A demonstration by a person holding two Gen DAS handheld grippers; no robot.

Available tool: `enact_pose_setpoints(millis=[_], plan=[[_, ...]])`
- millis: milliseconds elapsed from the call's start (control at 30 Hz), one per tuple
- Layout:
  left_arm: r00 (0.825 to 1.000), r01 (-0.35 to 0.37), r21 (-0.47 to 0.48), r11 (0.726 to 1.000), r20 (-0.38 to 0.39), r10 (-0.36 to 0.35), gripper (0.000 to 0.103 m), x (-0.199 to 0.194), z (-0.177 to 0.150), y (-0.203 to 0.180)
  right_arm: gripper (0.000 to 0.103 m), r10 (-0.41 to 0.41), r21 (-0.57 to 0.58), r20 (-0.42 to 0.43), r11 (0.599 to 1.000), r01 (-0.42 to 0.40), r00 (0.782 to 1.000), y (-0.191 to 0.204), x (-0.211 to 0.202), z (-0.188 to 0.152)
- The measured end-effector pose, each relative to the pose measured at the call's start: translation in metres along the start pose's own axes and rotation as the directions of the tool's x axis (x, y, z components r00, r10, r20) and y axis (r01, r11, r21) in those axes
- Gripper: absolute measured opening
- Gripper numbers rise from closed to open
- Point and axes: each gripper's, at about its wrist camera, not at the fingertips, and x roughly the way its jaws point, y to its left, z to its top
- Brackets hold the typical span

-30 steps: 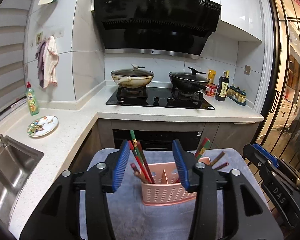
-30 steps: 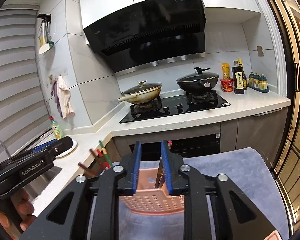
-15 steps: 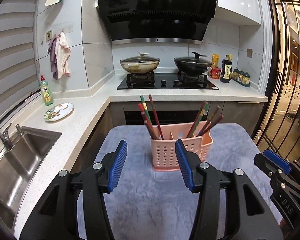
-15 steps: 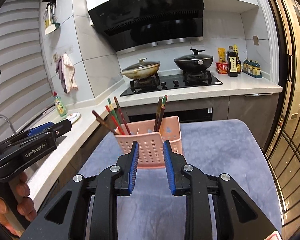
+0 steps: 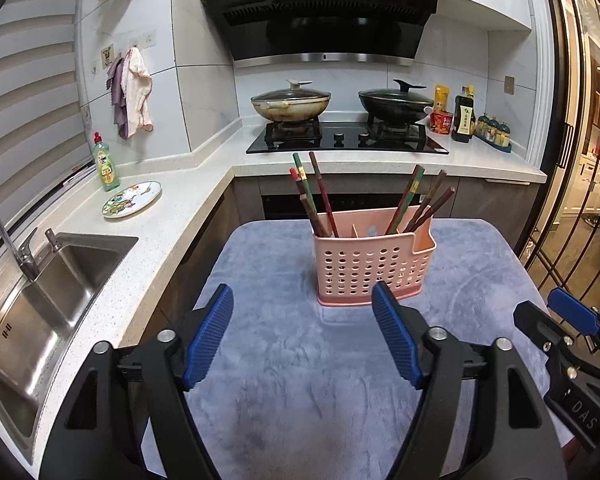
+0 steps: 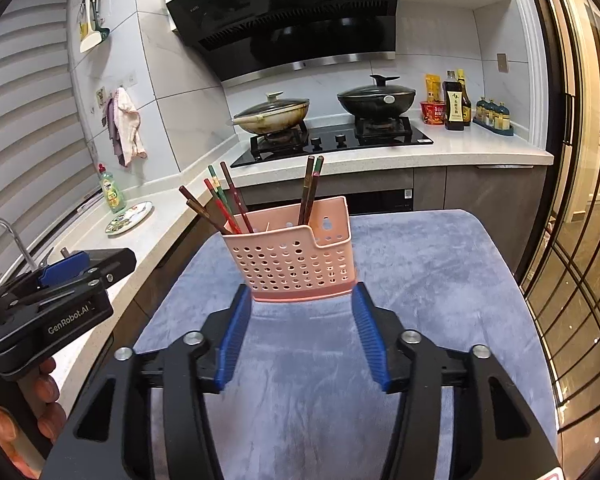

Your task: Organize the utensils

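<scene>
A pink perforated utensil basket [image 5: 374, 264] stands upright on a bench covered with a grey-blue plush cloth [image 5: 300, 380], toward the far middle of that cloth. Chopsticks [image 5: 320, 200] lean in two bunches inside it: one bunch in the left part, another [image 5: 420, 200] in the right part; from these views it is hard to count them exactly. The left gripper [image 5: 302, 336] hovers on the near side of the basket, its jaws having just been opening, and they stand wide with only cloth between the blue pads [image 5: 208, 336], clear of the basket. The right gripper [image 6: 300, 334] sits just in front of the basket [image 6: 296, 256], its jaws also freshly spread wide; the tips of its blue pads [image 6: 236, 332] flank the basket's lower edge on either side, and whether they touch it cannot be told, though nothing is clamped. In the right wrist view the left gripper [image 6: 76, 276] appears at the left edge with a hand [image 6: 32, 412] below it. Beyond the bench lie a white kitchen counter [image 5: 168, 204] with a steel sink [image 5: 40, 296], a decorated plate [image 5: 132, 199], a green soap bottle [image 5: 106, 164], and a hob [image 5: 346, 140] bearing two lidded pans.
</scene>
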Motion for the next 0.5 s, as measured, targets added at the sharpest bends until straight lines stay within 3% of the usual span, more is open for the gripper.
enact_pose_setpoints(millis=[33, 100, 300, 500], plan=[[1.000, -0.005, 0.001, 1.000, -0.002, 0.005, 0.071, 0.001, -0.001, 0.000, 0.069, -0.003, -0.005, -0.004, 1.000, 0.003, 1.000, 0.002, 0.001, 0.000], [1.000, -0.012, 0.006, 1.000, -0.010, 0.012, 0.073, 0.003, -0.003, -0.001, 0.076, -0.015, -0.014, -0.012, 1.000, 0.015, 1.000, 0.004, 0.004, -0.001], [0.999, -0.021, 0.004, 1.000, -0.041, 0.021, 0.076, 0.011, -0.010, -0.002, 0.084, -0.034, -0.031, -0.028, 0.999, 0.033, 0.999, 0.008, 0.012, -0.004], [0.998, -0.027, 0.006, 1.000, -0.063, 0.027, 0.087, 0.014, -0.017, -0.004, 0.087, -0.066, -0.063, -0.034, 0.996, 0.064, 0.997, 0.011, 0.015, -0.007]])
